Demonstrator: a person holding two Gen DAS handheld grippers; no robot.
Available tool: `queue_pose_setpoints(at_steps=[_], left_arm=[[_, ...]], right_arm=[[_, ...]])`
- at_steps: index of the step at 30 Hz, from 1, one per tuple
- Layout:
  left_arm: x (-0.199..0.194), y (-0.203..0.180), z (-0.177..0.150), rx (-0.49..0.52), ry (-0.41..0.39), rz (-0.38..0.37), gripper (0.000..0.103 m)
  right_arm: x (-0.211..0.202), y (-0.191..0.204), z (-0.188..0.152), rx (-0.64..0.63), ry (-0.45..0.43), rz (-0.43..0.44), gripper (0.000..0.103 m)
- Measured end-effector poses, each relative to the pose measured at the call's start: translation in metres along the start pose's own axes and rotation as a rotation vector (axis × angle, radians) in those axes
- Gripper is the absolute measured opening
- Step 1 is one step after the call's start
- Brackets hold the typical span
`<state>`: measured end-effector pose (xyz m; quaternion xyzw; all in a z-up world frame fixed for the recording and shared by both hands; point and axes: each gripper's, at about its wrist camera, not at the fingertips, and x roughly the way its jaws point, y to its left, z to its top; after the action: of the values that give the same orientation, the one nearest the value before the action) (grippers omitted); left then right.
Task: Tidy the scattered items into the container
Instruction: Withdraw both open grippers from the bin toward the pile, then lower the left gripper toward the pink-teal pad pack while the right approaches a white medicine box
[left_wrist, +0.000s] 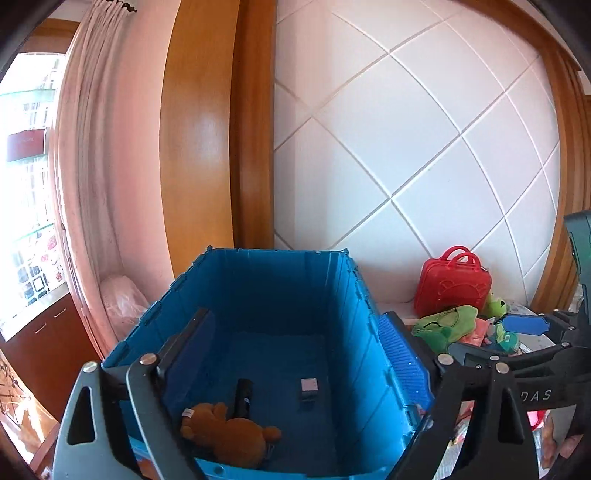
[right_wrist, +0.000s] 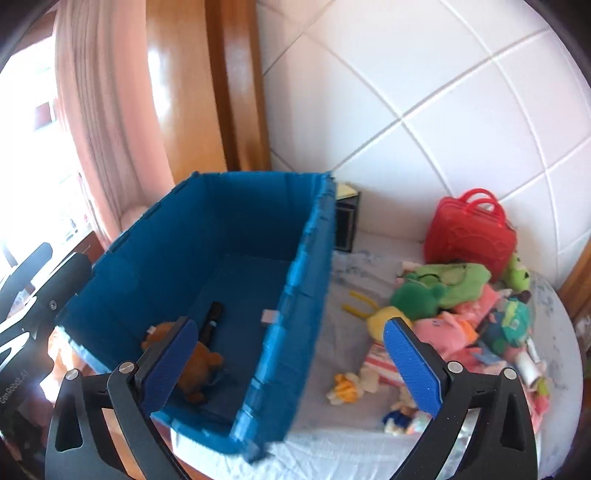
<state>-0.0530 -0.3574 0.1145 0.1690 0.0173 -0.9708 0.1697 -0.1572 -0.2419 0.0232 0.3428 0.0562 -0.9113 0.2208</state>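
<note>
A blue plastic crate (left_wrist: 354, 295) (right_wrist: 295, 280) stands open. Inside lie a brown plush bear (left_wrist: 229, 435) (right_wrist: 195, 369), a black stick-like item (left_wrist: 243, 398) (right_wrist: 212, 321) and a small grey block (left_wrist: 309, 386) (right_wrist: 269, 316). My left gripper (left_wrist: 295, 354) is open and empty, hovering over the crate. My right gripper (right_wrist: 291, 354) is open and empty, straddling the crate's right wall. A pile of plush toys (right_wrist: 465, 306) (left_wrist: 461, 328) and a red toy case (right_wrist: 469, 229) (left_wrist: 452, 280) lie right of the crate.
The crate and toys rest on a white patterned bedsheet (right_wrist: 347, 439). A black box (right_wrist: 347, 221) stands behind the crate's far right corner. A padded white headboard (left_wrist: 406, 147), wooden trim (left_wrist: 199, 147) and pink curtain (left_wrist: 96, 147) are behind.
</note>
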Motion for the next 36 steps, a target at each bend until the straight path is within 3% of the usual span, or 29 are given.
queue_pose_setpoints(at_steps=[6,13,18,27,36], left_arm=[[-0.030,-0.082,-0.024,0.016,0.017,-0.014,0.097],[-0.039,-0.168,-0.054,0.081,0.114,-0.113,0.098],[-0.028,-0.209,-0.072,0.119,0.170,-0.182,0.098],[0.017,-0.247,-0.086,0.154,0.240,-0.306,0.098],[0.066,-0.257,-0.112,0.161,0.336,-0.359,0.098]], right_arm=[[-0.051,-0.069,-0.054,0.043,-0.042,-0.071,0.103],[-0.089,-0.139,-0.113,0.094,-0.058,-0.197,0.103],[-0.097,-0.176,-0.142,0.129,-0.052,-0.287,0.103],[-0.086,-0.215,-0.163,0.219,0.005,-0.381,0.103],[-0.071,-0.248,-0.185,0.332,0.048,-0.442,0.103]])
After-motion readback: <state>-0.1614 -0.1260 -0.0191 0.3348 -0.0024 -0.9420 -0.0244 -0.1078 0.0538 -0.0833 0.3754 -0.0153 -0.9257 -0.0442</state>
